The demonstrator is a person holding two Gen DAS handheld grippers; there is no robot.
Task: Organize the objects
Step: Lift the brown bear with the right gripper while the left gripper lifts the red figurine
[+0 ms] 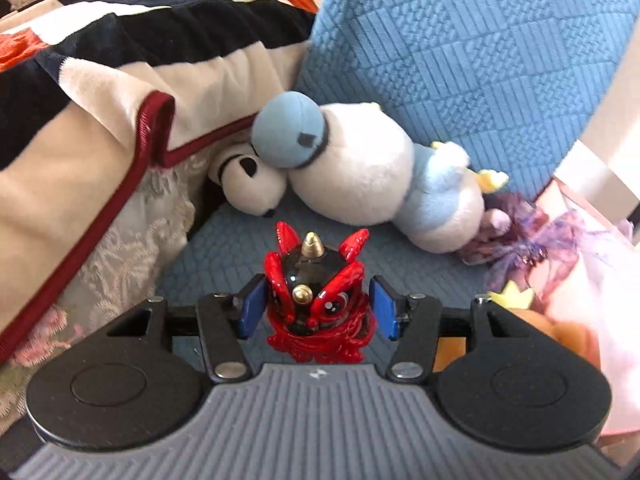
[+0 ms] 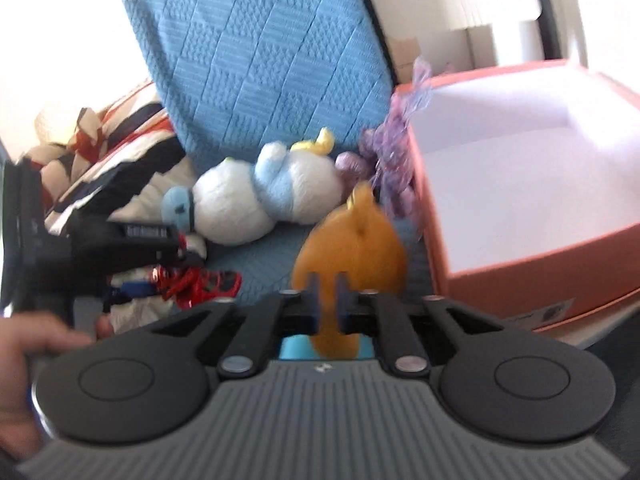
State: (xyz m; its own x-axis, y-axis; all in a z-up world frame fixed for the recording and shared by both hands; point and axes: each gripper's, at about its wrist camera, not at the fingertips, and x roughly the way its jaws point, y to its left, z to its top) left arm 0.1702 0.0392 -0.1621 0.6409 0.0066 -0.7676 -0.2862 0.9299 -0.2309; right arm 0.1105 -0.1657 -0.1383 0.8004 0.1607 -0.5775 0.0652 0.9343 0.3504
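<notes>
A glossy red and black lion figurine with gold studs sits between the blue pads of my left gripper; the jaws stand around it with small gaps on both sides. The right wrist view shows the same figurine beside the left gripper. My right gripper is shut on an orange plush toy with a yellow crest. An open orange box with a white inside stands to its right. A white and blue plush dog lies on the blue seat.
A blue quilted cushion stands upright behind the toys. A striped red, black and cream blanket is heaped at the left. A purple gauze bag leans on the box's left wall. A hand shows at the lower left.
</notes>
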